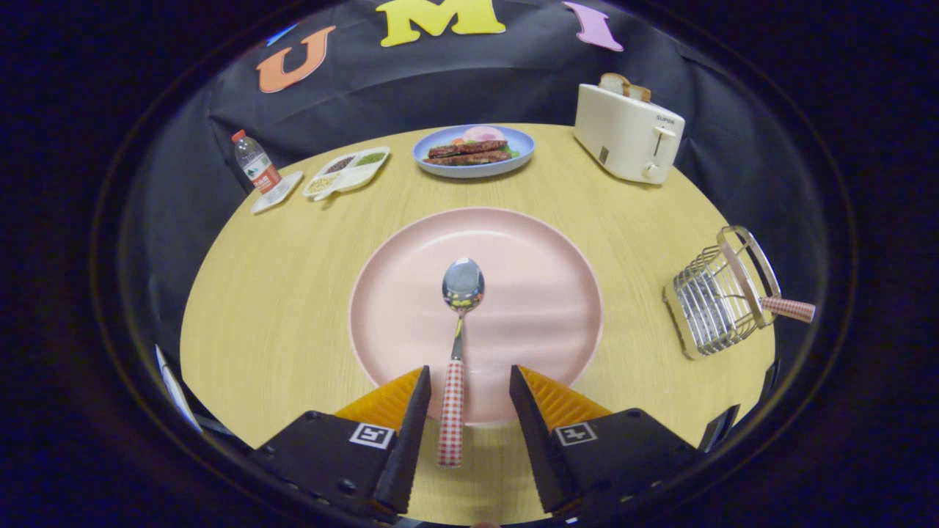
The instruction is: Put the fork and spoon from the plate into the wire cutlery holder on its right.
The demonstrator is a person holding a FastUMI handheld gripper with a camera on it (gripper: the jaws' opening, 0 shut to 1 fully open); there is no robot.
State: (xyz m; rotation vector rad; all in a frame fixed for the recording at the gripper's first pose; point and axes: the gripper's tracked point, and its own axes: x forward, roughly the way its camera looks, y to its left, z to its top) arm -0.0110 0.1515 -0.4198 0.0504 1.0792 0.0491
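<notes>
1. Spoon (456, 345) on pink plate (411, 293): bowl near plate centre, checked handle running back over the near rim and out onto the table (279, 293).
2. Handle between the fingers, closer to the left one, touching neither. Jaws spread wide, gripping nothing.
3. Gripper (465, 400) low over the near rim; cannot tell how high above the handle.
4. Fork probably done already: checked handle (788, 309) sticking out of holder (715, 297). Only the spoon left, by the look of it.
5. Step in hand: grasp spoon. Nudge slightly left to centre the handle, drop until pads flank the checked part, then close.
6. Grip on the checked section, not the thin metal neck; likely less slip there.
7. Watch the plate rim: handle bridges it, so pressing down could tip the bowl up.
8. Holder right of the plate, near the table edge, well apart. Lift clear before swinging right.
9. Toaster (627, 132), food plate (473, 150), snack tray (348, 170), bottle (255, 163) far side, out of the path.
</notes>
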